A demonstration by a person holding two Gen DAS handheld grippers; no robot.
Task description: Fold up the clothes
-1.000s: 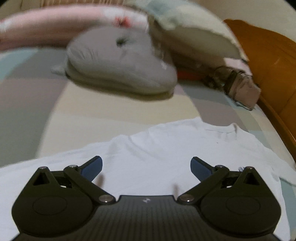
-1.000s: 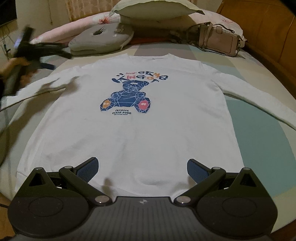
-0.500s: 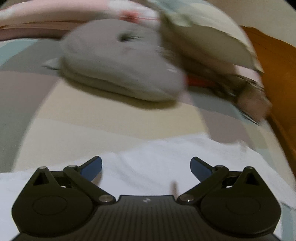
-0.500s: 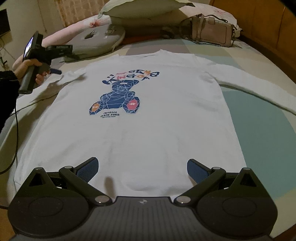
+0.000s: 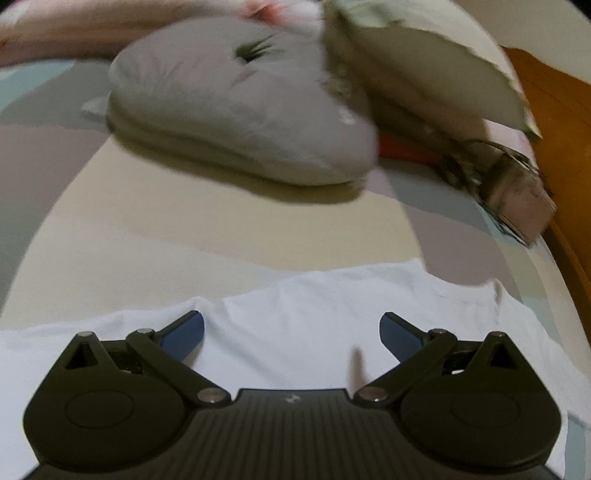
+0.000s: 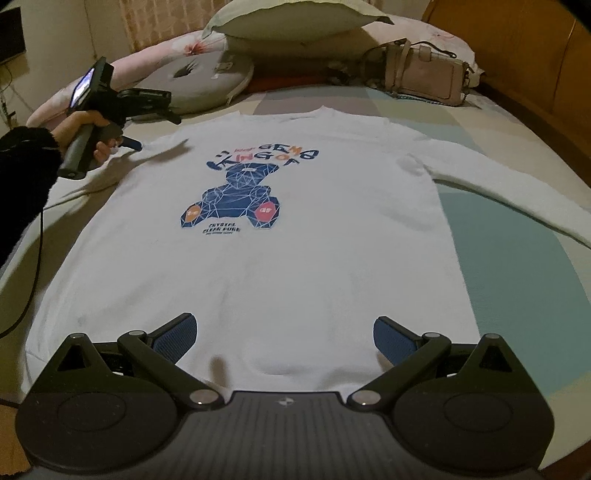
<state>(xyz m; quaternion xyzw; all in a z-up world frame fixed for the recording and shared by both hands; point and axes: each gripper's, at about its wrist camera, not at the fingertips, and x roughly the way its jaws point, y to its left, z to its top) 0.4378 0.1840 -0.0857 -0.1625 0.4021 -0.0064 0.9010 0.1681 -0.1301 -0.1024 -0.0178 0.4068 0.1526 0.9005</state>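
A white long-sleeved sweatshirt [image 6: 295, 266] with a blue bear print lies flat, face up, on the bed, sleeves spread to both sides. My right gripper [image 6: 282, 338] hovers open over the hem at the near edge. In the right wrist view the left gripper [image 6: 155, 129] is held by a hand at the shirt's left shoulder. Seen from the left wrist, my left gripper [image 5: 291, 336] is open just above the white fabric [image 5: 314, 314] of shoulder and sleeve, with nothing between its fingers.
A grey ring cushion [image 6: 207, 83], stacked pillows [image 6: 295, 18] and a beige handbag [image 6: 424, 75] lie at the head of the bed. A wooden headboard [image 6: 524, 55] runs along the right. A black cable [image 6: 33, 277] trails off the left bed edge.
The left gripper has come in from the bed's left side toward the shirt's left shoulder. The right gripper has stayed over the hem, still open.
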